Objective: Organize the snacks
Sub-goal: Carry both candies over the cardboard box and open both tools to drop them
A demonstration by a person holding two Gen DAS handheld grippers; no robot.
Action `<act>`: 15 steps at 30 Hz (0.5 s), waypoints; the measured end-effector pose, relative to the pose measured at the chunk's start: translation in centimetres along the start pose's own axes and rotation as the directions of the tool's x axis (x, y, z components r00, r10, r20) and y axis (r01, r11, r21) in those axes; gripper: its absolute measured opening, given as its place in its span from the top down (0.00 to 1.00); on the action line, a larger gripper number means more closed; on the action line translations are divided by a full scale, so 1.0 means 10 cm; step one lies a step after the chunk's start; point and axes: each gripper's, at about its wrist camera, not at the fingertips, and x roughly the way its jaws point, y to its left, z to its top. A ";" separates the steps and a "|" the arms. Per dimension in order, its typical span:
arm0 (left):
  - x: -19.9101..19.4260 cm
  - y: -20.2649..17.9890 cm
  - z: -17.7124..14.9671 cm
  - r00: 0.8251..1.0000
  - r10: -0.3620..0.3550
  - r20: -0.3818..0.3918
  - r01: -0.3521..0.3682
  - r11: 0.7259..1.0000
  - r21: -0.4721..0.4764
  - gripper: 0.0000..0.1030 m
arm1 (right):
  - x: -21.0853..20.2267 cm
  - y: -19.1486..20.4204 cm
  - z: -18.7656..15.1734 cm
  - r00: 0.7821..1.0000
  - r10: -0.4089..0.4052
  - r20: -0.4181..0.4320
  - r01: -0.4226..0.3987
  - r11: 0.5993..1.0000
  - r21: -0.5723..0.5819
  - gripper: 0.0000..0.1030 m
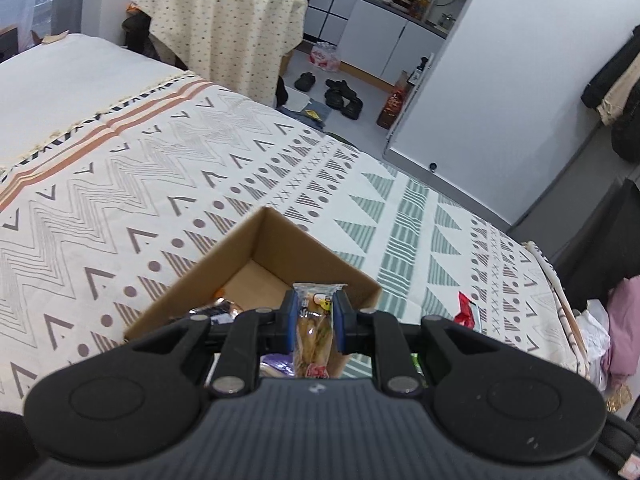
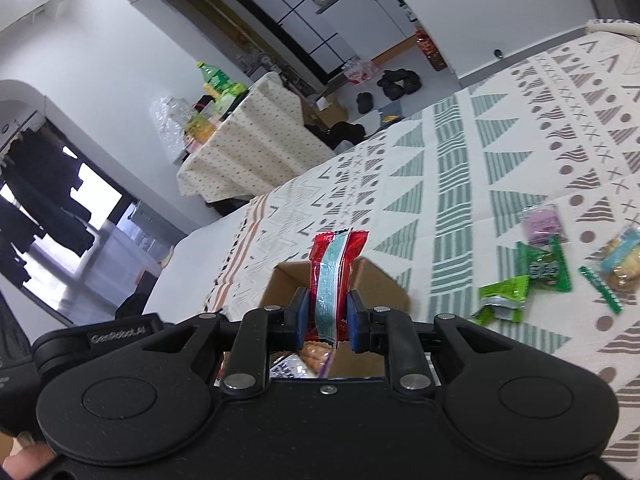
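Observation:
An open cardboard box [image 1: 280,248] sits on the patterned bedspread [image 1: 160,168]; it also shows in the right wrist view [image 2: 380,284]. My left gripper [image 1: 314,320] is shut on a clear-wrapped bread snack [image 1: 314,332] and holds it over the box's near side. My right gripper [image 2: 328,316] is shut on a red snack packet [image 2: 334,272] with a pale blue stripe, held upright above the box. Some wrapped snacks lie inside the box [image 2: 316,354]. A red packet [image 1: 466,312] shows right of the left gripper.
Loose snacks lie on the bedspread right of the box: green packets [image 2: 544,268] [image 2: 502,296], a purple packet [image 2: 544,224] and a cracker pack [image 2: 620,264]. A cloth-covered table [image 1: 224,20] with bottles stands beyond the bed. Shoes [image 1: 340,96] lie on the floor.

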 end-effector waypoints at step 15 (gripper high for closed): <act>0.38 0.29 0.22 1.000 -0.006 -0.031 0.005 1.000 -0.027 0.83 | 0.38 0.25 -0.16 1.000 -0.008 -0.026 0.007 0.999 -0.041 0.81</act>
